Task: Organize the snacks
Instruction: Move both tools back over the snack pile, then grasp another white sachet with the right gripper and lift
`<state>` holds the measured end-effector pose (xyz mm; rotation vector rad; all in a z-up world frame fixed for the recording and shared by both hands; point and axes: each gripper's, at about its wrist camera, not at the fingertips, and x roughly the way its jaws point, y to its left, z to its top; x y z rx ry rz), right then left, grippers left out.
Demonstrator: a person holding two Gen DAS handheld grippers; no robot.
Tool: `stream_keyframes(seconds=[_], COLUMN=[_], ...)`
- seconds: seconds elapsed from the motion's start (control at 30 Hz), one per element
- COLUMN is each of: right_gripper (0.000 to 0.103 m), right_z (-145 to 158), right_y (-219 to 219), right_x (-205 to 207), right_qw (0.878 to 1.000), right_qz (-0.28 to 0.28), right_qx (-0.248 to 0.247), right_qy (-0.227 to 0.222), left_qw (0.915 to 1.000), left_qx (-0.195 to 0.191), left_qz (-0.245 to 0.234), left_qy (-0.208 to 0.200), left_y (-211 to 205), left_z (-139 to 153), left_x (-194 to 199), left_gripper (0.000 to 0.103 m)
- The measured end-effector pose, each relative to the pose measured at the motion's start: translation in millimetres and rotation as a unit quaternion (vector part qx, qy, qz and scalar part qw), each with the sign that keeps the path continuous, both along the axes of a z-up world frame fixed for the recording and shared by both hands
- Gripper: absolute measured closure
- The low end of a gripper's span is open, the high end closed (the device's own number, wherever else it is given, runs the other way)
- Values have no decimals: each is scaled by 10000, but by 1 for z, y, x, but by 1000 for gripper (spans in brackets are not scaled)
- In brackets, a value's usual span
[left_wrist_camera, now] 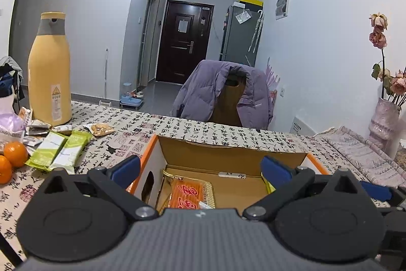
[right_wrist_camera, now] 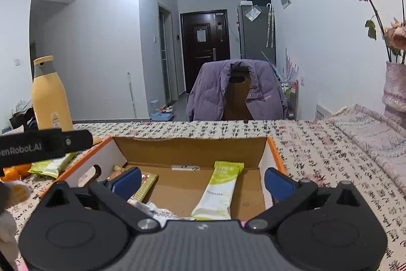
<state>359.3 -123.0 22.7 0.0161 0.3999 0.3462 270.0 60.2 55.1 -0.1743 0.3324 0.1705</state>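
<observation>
box (right_wrist_camera: 192, 146): on table | flask (left_wrist_camera: 49, 67), oranges (left_wrist_camera: 15, 154), snack bars (left_wrist_camera: 61, 151): left of it | both jaws: spread, empty

light: overhead glare, cool | focus: sharp | edges: fisheye-bent, dark corners

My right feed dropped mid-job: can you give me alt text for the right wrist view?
The right gripper, jaws wide open and empty, hangs over an open cardboard box holding a green-and-white snack bar and other packets. More snacks lie left beside a yellow bottle.

Yellow flask (left_wrist_camera: 49, 67), purple jacket (left_wrist_camera: 203, 90) on chair, vase (left_wrist_camera: 383, 118).
</observation>
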Motion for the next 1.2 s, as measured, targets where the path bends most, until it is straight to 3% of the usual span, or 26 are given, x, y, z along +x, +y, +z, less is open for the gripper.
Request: stream_keyframes(seconds=[0.3, 0.5, 1.2], right_gripper=[0, 0, 0], right_z=[24, 27, -22], right_y=[-3, -13, -55], right_x=[-29, -64, -169], right_qw=[9998, 9997, 9988], right_qz=[64, 116, 171], right_qx=[-135, -202, -235], right_qy=[-124, -118, 383], left_qw=[9999, 9997, 9969], left_qx=[134, 176, 247], left_qz=[-8, -87, -494], left_qy=[1, 119, 557], left_y=[-3, -6, -15], left_z=[17, 10, -39], left_x=[-32, -66, -182], left_gripper=[0, 0, 0])
